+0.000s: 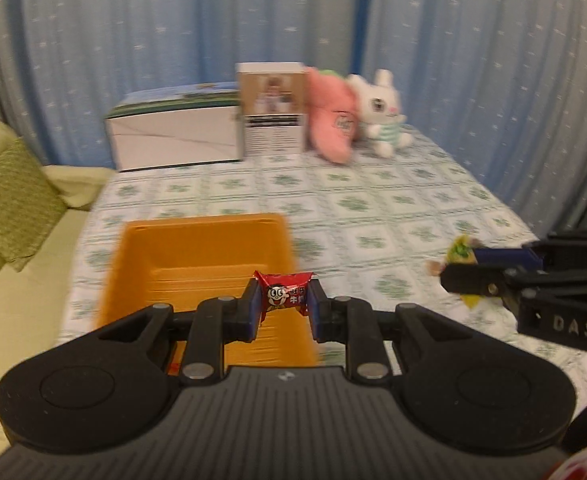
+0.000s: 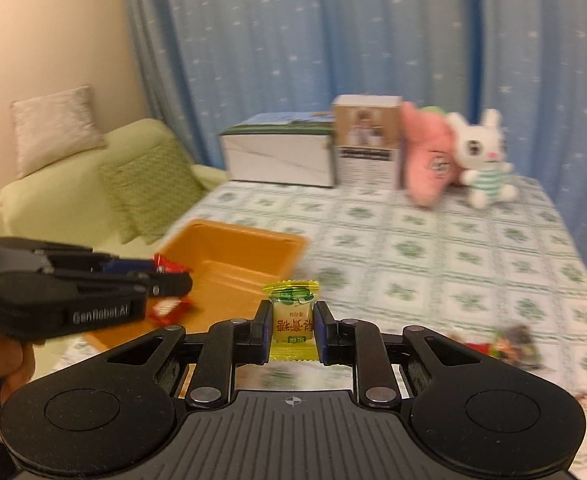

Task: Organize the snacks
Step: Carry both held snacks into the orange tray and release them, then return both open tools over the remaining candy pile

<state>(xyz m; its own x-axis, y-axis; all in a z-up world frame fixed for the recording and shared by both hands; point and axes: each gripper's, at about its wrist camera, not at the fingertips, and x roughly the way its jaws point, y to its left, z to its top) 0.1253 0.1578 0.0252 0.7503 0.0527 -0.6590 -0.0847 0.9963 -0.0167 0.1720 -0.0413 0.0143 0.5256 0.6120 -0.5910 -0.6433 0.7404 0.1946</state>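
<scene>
Blue starred curtains (image 1: 133, 40) hang behind a table (image 2: 453, 248) in a green-patterned cloth, with boxes (image 1: 173, 140) and two plush toys (image 1: 357, 116) at its far edge and a green sofa (image 2: 73, 184) alongside. Sorting looks midway: the left gripper (image 1: 283, 304) pinches a red candy (image 1: 283, 294) between its jaws, right over the orange bin (image 1: 201, 248). The right gripper (image 2: 292, 320) clamps a yellow candy (image 2: 292, 320), the bin ahead and to its left. More wrappers (image 2: 505, 344) (blurred) lie right of those jaws.
</scene>
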